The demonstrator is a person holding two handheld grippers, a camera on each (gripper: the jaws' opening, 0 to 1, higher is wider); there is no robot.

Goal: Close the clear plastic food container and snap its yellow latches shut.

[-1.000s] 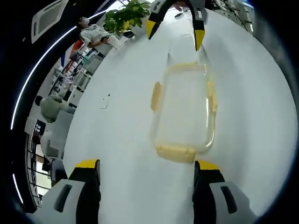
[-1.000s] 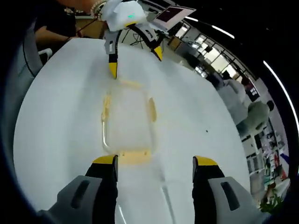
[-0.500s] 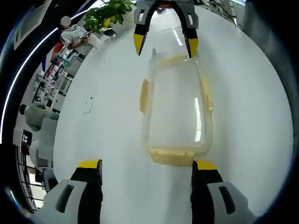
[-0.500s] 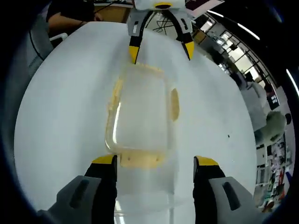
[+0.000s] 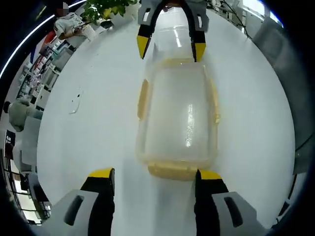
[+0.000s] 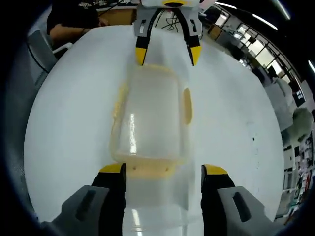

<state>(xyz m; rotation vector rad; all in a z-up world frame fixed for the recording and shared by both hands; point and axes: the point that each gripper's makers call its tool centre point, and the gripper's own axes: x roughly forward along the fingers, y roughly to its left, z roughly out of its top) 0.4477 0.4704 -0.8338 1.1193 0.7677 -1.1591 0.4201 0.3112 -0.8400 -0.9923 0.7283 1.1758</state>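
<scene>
Grippers (image 5: 153, 176) (image 6: 164, 172) spread-fingered, facing across container (image 5: 178, 115).

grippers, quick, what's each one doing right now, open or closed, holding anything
Left gripper: open, holding nothing, jaws either side of the container's near end latch.
Right gripper: open, holding nothing, at the opposite end.

- white round table (image 5: 88, 98), glossy, ceiling light reflected on it
- green plant (image 5: 103, 7) at the far edge
- office desks, shelving behind
- grey chair (image 6: 42, 46) beside table
- seated person (image 6: 74, 22) at wooden desk
</scene>
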